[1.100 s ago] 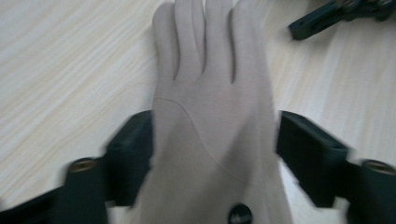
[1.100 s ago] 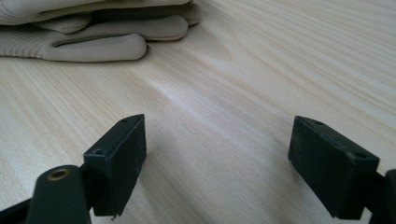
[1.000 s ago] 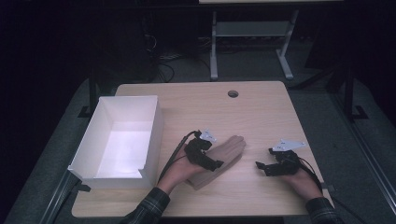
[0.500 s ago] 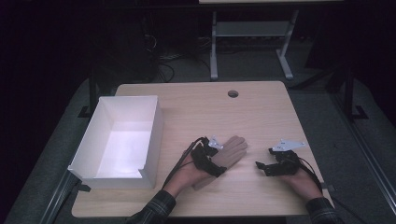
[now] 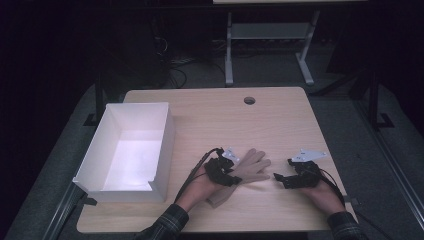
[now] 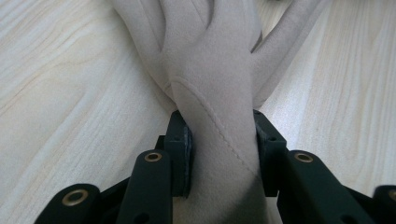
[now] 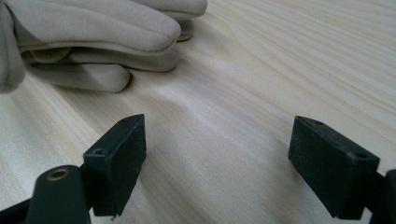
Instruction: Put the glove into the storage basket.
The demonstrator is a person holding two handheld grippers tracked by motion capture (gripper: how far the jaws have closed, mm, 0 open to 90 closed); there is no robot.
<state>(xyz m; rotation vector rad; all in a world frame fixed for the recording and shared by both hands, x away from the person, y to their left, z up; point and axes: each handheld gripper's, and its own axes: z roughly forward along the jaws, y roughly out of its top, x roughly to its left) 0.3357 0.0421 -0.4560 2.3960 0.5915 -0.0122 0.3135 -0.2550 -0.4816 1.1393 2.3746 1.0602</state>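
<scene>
Beige glove (image 5: 247, 169) flat on the wooden surface (image 5: 215, 120), near front edge, between the two grippers, fingertips aimed away and to the right. Left gripper (image 5: 226, 176) clamped across the glove's palm/wrist section: in the left gripper view, black fingers (image 6: 180, 149) pressed into the fabric (image 6: 219, 93) from both sides, material bunched into a ridge between them. Grip at the narrow part probably chosen so the whole glove lifts in one piece without the digits flopping loose.

Right gripper (image 5: 280, 179) resting on the surface just right of the glove tips, not touching. In the right gripper view, fingers (image 7: 116, 158) spread wide with bare wood between them, glove fingertips (image 7: 93, 42) stacked just ahead and left. Looks like standby or ready to pin/assist the far end.

White open box (image 5: 165, 150) at left of the surface, empty inside, well apart from the glove. Likely destination, given the left-side grip and the clear path toward it. Risk: trailing glove digits catching the box wall on the way in.
</scene>
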